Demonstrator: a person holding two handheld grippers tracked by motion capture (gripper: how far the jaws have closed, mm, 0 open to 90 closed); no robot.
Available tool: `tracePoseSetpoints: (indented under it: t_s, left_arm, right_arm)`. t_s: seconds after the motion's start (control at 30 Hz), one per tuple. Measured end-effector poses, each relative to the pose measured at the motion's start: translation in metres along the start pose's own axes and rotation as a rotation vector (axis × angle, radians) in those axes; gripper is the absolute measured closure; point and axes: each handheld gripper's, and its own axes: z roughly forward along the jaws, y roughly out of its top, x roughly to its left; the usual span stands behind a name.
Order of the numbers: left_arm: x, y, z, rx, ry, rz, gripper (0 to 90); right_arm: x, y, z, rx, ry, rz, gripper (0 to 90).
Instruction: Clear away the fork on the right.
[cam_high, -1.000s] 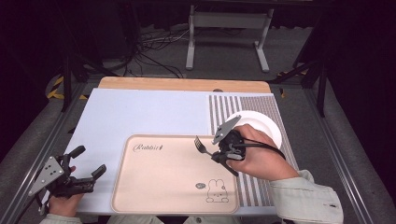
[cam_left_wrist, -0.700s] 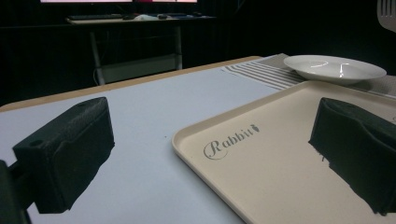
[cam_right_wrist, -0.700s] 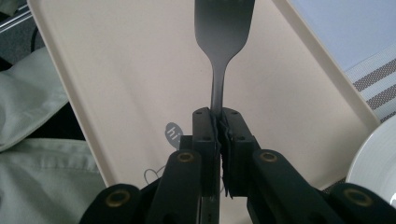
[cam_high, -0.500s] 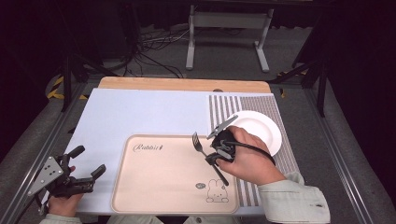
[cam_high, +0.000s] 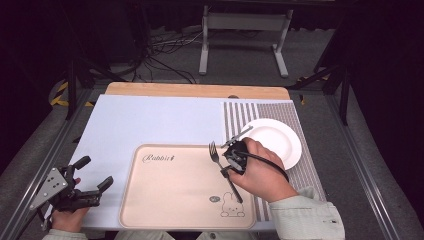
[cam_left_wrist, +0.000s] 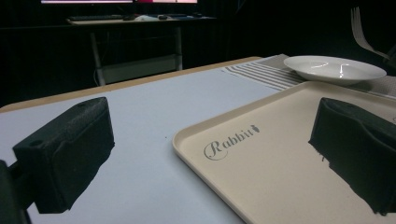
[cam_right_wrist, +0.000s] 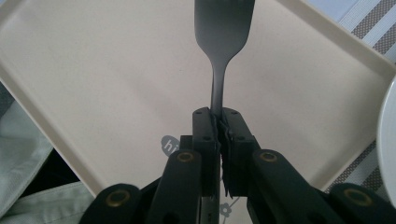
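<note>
Tray (cam_high: 170, 200): cream, near edge of the table (cam_high: 150, 120); since a second ago we have carried the fork from beside the plate (cam_high: 275, 140) to above the tray's right half, so we judge it bound for the tray.

Right gripper (cam_right_wrist: 218, 122): jaws clamped on the fork (cam_right_wrist: 223, 28) neck, tines ahead of the jaw tips, handle trailing toward us.

Left gripper (cam_high: 95, 176): jaws apart, empty, at the tray's left.

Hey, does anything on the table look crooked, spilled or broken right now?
Nothing stands out. The beige rectangular tray, the round white plate on the grey striped placemat and the pale blue mat all lie flat and look clean. The right gripper holds a dark metal fork above the tray.
</note>
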Motion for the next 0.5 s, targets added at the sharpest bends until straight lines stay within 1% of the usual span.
tracePoseSetpoints:
  t_s: [0.07,0.13,0.2,0.23,0.33,0.5]
  left_arm:
    - [0.0,0.0,0.0,-0.001,-0.001,0.001,0.4]
    - [0.0,0.0,0.0,-0.003,-0.001,0.001,0.4]
    - [0.0,0.0,0.0,-0.003,0.0,-0.001,0.4]
    - [0.0,0.0,0.0,-0.002,0.001,0.0,0.4]
    - [0.0,0.0,0.0,0.0,0.001,0.001,0.4]
    - [0.0,0.0,0.0,0.0,0.001,0.001,0.4]
  right_arm:
    - [0.0,0.0,0.002,0.007,-0.006,0.019,86.0]
    - [0.0,0.0,0.003,0.01,-0.005,0.024,86.0]
    - [0.0,0.001,0.006,0.021,-0.01,0.042,86.0]
    - [0.0,0.0,0.009,0.03,-0.017,0.05,86.0]
    - [0.0,0.0,0.015,0.057,-0.016,0.067,86.0]
    - [0.0,-0.002,0.025,0.105,-0.029,0.101,86.0]
